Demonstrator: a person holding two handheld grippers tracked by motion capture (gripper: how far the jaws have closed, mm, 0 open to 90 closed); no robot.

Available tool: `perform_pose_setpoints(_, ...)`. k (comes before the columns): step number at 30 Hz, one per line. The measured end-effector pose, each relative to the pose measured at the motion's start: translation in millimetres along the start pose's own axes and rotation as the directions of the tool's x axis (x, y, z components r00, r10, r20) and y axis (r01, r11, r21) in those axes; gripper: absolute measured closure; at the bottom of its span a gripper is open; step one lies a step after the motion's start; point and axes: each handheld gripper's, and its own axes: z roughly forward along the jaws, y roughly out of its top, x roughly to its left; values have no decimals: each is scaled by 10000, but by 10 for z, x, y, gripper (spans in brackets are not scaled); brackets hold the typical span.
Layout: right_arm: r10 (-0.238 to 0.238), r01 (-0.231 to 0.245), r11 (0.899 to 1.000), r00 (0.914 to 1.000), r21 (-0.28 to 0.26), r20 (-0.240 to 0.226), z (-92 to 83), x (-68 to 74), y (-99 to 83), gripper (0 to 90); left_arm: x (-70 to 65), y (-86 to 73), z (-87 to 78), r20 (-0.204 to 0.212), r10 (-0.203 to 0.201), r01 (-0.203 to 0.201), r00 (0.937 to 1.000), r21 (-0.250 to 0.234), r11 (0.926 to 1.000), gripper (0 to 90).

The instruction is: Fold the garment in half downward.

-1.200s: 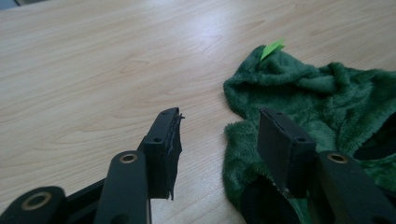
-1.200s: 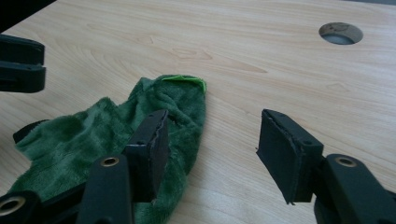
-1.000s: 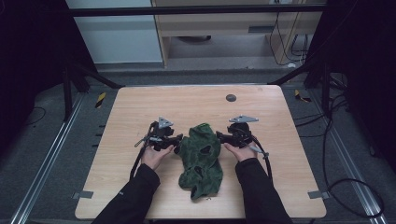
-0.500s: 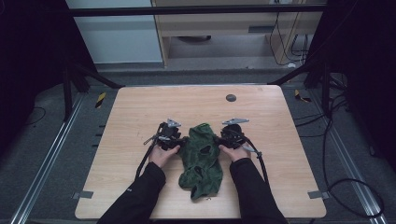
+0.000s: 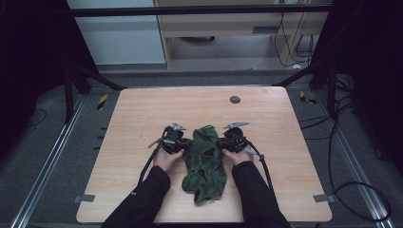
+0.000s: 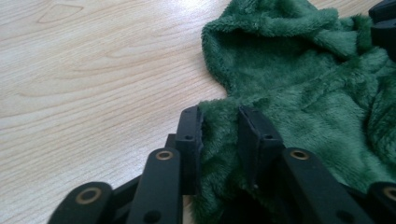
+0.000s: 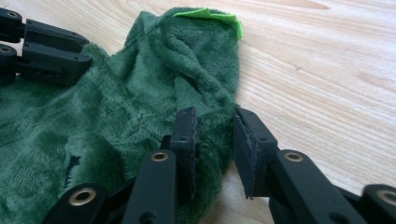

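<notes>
Green fleece garment (image 5: pixel 205 161) lies crumpled mid-table, near the front edge: left gripper (image 6: pixel 219 133) has its jaws around the left edge with pile bunched between them, clamped as far as I can tell, and right gripper (image 7: pixel 212 140) straddles the right edge with a gap at one jaw, so not fully closed on it. Soft, light and floppy, it'll sag and stretch, so hems or edges are the best hold. What garment it is stays unclear from the folds, though a lime tag (image 7: pixel 210 15) marks the far end.
</notes>
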Motion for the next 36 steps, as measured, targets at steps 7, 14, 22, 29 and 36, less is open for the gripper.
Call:
perform_pose_setpoints(7,52,-50,9999,9999,152,-131,30,2,-9,801,-17,23,0,-180,-247,252,9995,235,9994,859)
perform_pose_setpoints(14,154,-151,9997,9998,196,-155,32,-2,11,859,-34,56,-1,-199,-223,231,9996,427,9988,896)
perform_pose_setpoints(22,197,-206,9995,9990,-230,-400,-52,-21,47,883,-46,111,-125,-172,-40,39,9998,-87,10000,900)
perform_pose_setpoints(29,-146,115,9971,9990,-755,-411,-166,38,206,885,-53,289,-326,-148,51,-62,9999,-701,9975,900)
perform_pose_setpoints(36,-428,355,9900,9978,-1367,-509,-342,93,345,886,-98,403,-543,-56,211,-217,9998,-1376,9903,900)
